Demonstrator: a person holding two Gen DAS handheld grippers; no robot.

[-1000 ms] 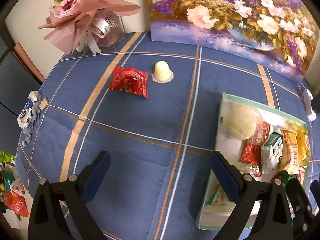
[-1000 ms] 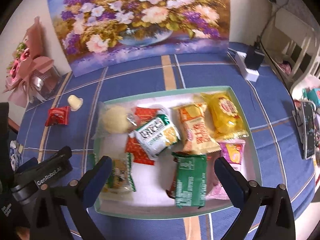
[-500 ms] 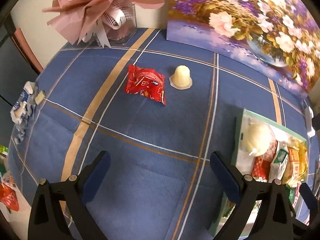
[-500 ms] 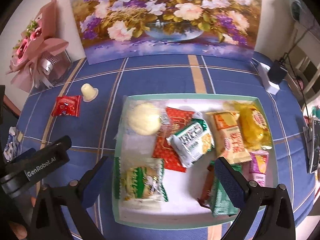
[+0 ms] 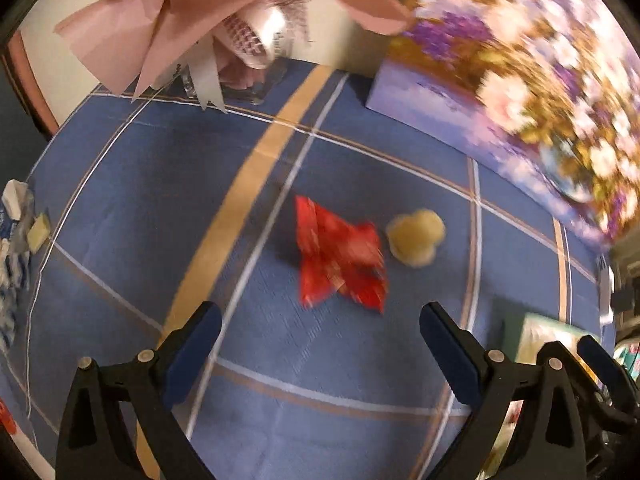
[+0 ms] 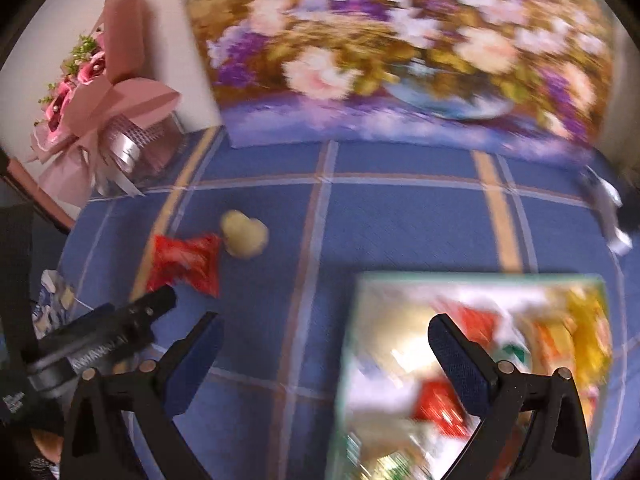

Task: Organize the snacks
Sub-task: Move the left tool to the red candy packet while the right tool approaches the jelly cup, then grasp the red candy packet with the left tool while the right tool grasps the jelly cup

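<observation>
Moved since a second ago: left gripper (image 5: 318,344), carried forward over the blue checked tablecloth (image 5: 120,200), so that the red snack packet (image 5: 340,256) now lies just ahead of its fingertips, roughly centred between them. Fingers spread wide, nothing held. Pale jelly cup (image 5: 416,236) sits just beside the packet, toward the right finger. Judgement: approach to the loose packet is under way; grasp not yet made.

Right gripper (image 6: 324,344): also shifted forward and leftward, fingers wide apart, empty. Green-rimmed tray (image 6: 348,328) of sorted snacks lies under and beyond its right finger; contents heavily blurred, individual packets hard to tell.

View differences: right wrist view shows the left tool's black body (image 6: 104,332) reaching toward the packet (image 6: 184,264) and cup (image 6: 244,238), plus most of the tray. Left wrist view gives only a sliver of tray at far right, but the clearer alignment of fingers to packet.

Background: pink bouquet (image 6: 100,112), flower painting (image 6: 400,48).
</observation>
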